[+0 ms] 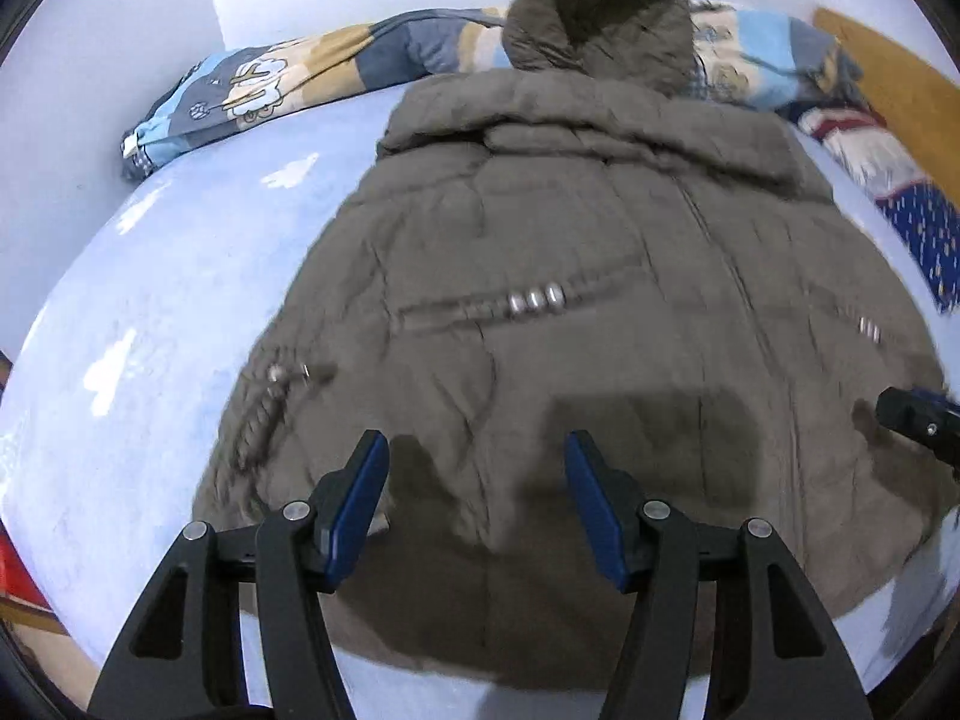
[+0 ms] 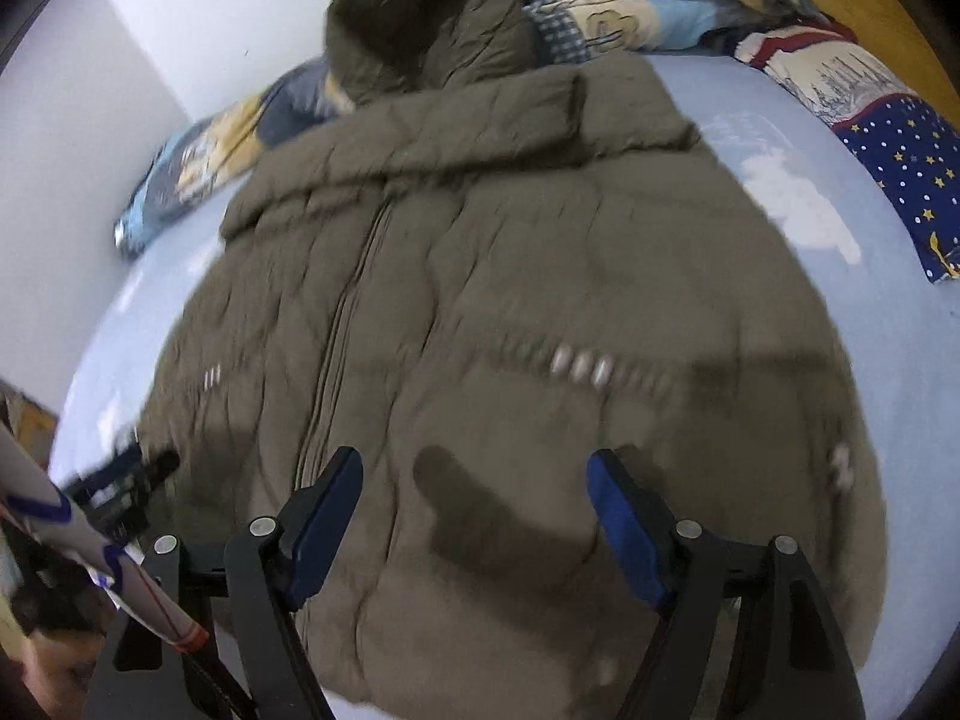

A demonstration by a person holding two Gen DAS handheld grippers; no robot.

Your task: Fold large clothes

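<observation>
You are holding the left hand-held gripper (image 1: 477, 450) above the near part of a brown padded coat (image 1: 570, 276), its two blue-padded fingers spread wide apart and closing on nothing. The coat is lying flat on a bed with a pale blue sheet (image 1: 180, 300), front side up, running straight ahead of your gripper, with its hem nearest you and its hood (image 1: 600, 6) at the far end. The hood is resting against a patterned quilt (image 1: 288, 78) bunched along the far edge of the bed. A row of silver studs (image 1: 537, 299) is sitting on the coat just ahead of your left fingers, and a drawstring with a metal tip (image 1: 273, 387) is lying ahead and to the left of them.

You are holding the right hand-held gripper (image 2: 474, 468) likewise over the coat's lower part, fingers wide apart and empty. The coat's front closure (image 2: 342, 330) is running away from just ahead of its left finger toward the collar. Another row of studs (image 2: 579, 367) is lying just ahead, between the two fingers. A star-printed blue cloth (image 2: 900, 168) is lying far ahead and to the right, on the sheet's edge. The tip of your right gripper is showing at the right edge of the left wrist view, near the coat; both pictures are blurred.
</observation>
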